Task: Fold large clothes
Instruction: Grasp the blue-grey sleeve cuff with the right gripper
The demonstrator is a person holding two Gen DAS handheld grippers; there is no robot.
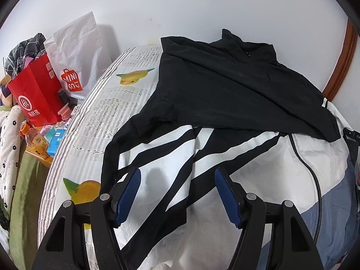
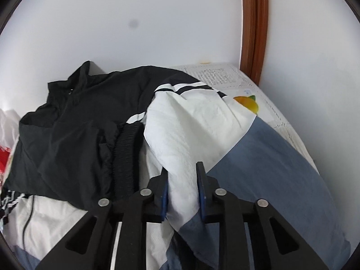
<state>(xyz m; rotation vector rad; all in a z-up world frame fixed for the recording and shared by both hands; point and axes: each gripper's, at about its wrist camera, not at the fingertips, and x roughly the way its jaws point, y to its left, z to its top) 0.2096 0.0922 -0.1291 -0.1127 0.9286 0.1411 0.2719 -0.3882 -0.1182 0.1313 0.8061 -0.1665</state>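
Observation:
A large black, white and blue zip jacket (image 1: pixel 225 94) lies on the bed, black top part far, white and blue part near. Its left sleeve with black and white stripes (image 1: pixel 157 153) is folded across the body. My left gripper (image 1: pixel 177 177) is open and empty just above the striped sleeve. In the right wrist view the jacket (image 2: pixel 74 139) shows with its right sleeve raised. My right gripper (image 2: pixel 182 173) is shut on the white and blue right sleeve (image 2: pixel 186 130), holding it up over the body.
The bed sheet (image 1: pixel 108 103) has newspaper and mango prints. Left of the bed stand a red paper bag (image 1: pixel 38 94), a white Miniso bag (image 1: pixel 74 56), a bottle (image 1: pixel 36 141) and boxes. A wooden frame (image 2: pixel 254 27) and white wall stand behind.

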